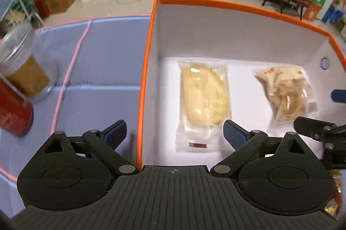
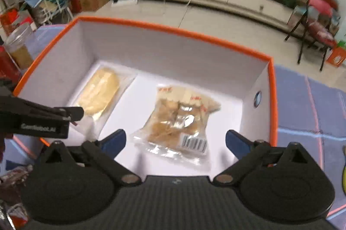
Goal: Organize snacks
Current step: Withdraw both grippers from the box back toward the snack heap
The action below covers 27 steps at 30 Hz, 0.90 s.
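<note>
Left edge, left wrist view: we note a red can [image 1: 13,113] and a clear jar [image 1: 26,65] w/ brown contents, both on the blue mat [image 1: 108,52], outside the box. Both partly cut off by the frame, and blurred; we cannot tell whether they touch.

Left gripper [image 1: 175,132]: jaws spread wide, holding nothing. It straddles the box's left wall, w/ one finger over the mat and the other over the box floor, beside the bun pack.

Box [image 1: 149,39]: orange rim, white inside, open top. Two snacks lie flat on its floor, well apart from each other: bun pack [image 1: 203,98] on the left half, cracker bag [image 1: 287,95] on the right half, near the wall w/ the round hole.

Right gripper [image 2: 175,139]: jaws spread wide, empty. It hangs above the near end of the cracker bag [image 2: 179,121], fingers either side of it, not touching as far as we can see.

Step in hand, our judgement: two items are placed in the box, both grippers free. More snacks remain outside, i.e. the jar and can at left; wrappers at the lower left of the right view are too blurred to ID.

Next move calls for: left gripper to swing left clear of the wall and take the jar or can upright, squarely across the body, since round sides may slip. Free floor is between and in front of the two packs.
</note>
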Tool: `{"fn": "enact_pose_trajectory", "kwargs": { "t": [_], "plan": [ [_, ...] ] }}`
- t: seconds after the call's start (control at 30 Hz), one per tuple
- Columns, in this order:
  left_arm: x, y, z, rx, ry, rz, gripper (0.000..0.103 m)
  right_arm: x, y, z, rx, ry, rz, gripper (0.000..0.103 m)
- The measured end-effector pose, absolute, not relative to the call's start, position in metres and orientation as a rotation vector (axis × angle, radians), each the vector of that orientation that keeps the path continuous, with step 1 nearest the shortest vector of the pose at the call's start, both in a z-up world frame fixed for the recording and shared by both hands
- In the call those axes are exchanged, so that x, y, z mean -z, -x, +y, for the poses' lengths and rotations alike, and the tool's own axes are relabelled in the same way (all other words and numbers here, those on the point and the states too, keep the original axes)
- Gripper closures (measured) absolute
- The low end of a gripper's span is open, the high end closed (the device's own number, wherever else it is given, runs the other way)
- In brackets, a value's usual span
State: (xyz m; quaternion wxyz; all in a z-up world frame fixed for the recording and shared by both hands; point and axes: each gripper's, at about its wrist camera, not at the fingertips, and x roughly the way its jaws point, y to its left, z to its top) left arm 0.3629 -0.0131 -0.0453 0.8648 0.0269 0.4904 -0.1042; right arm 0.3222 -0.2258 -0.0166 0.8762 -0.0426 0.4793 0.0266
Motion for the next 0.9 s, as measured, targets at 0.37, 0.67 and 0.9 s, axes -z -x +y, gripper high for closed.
{"fn": "enact_pose_trajectory", "kwargs": {
  "t": [0.37,0.67,0.9],
  "plan": [
    [0.042,-0.339,-0.008,0.245,-0.021,1.082,0.018,0.014,-0.322,-0.212,-0.009,0.141,1.123,0.006],
    [0.034,-0.321,-0.008,0.31,-0.017,1.079,0.018,0.012,-0.305,-0.214,0.011,0.106,1.168,0.005],
    [0.011,-0.318,-0.001,0.317,0.042,0.977,0.018,-0.007,-0.299,-0.218,-0.035,0.031,1.04,0.005]
  ]
}}
